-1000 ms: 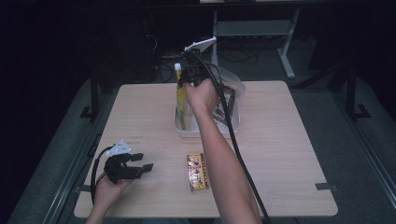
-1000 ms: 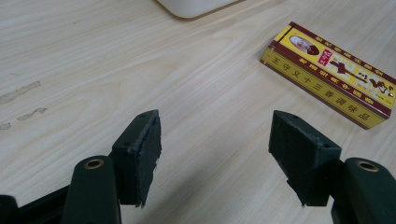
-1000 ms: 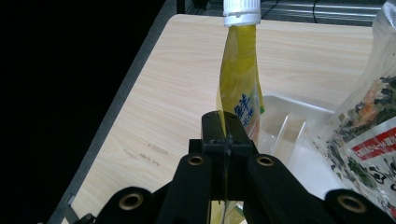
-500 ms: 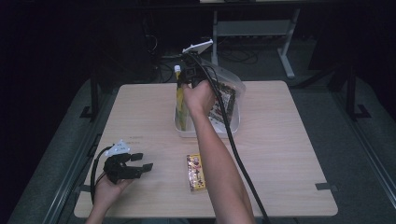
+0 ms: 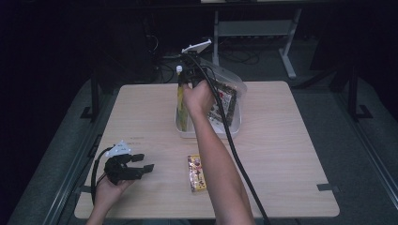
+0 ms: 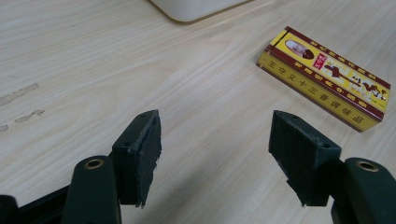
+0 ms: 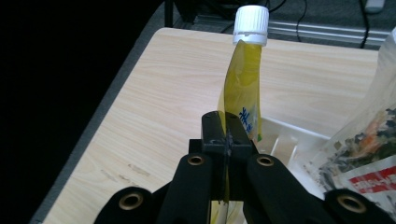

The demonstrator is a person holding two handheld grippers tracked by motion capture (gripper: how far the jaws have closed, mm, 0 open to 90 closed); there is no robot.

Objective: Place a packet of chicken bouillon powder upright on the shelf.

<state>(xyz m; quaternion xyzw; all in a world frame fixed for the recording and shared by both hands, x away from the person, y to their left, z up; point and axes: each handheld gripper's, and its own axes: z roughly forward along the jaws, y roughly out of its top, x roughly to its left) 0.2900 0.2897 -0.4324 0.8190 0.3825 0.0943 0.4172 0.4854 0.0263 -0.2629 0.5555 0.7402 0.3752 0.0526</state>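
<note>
Yellow pouch [image 7: 240,100] still pinched by right fingers [image 7: 219,133], unmoved over tub [image 5: 234,119], left fingers [image 6: 144,144] spread.

A yellow pouch [image 7: 240,100] with a white screw cap stands upright in the white bin [image 5: 187,132]. It is pinched flat low down by the right gripper [image 7: 226,140].

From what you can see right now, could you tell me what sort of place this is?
Probably a lab or studio set up for recording handling tasks, not a home. A lone wooden table stands on grey carpet in a dark room, cables and a metal stand base lie behind it, and a person holds cabled grippers.
</note>
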